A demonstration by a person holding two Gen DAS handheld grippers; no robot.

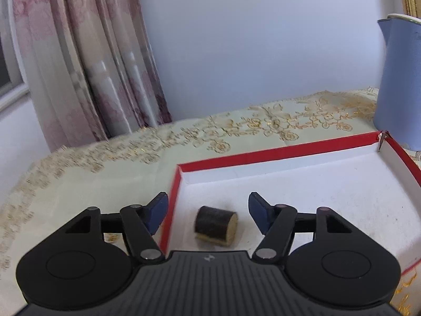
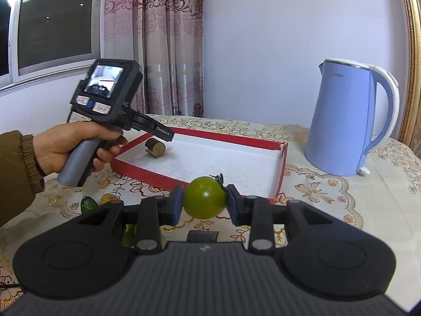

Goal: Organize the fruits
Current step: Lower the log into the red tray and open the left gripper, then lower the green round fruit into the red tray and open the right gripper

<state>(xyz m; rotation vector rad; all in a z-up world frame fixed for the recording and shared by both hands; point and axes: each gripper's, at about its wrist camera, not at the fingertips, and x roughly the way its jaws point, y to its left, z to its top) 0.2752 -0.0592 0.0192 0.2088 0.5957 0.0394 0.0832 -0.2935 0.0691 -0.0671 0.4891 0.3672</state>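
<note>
A shallow red box with a white inside lies on the embroidered tablecloth. A short dark cylinder with a pale cut end lies in the box's near left corner. My left gripper is open and empty, its fingers either side of and just above that piece. My right gripper is shut on a green tomato with a stem, held above the table just in front of the box's near wall. Small green and yellow fruits lie on the cloth at the left.
A blue electric kettle stands right of the box. Another dark cylinder lies under my right gripper. Curtains and a window are behind the table. The hand holding the left gripper is beside the box's left edge.
</note>
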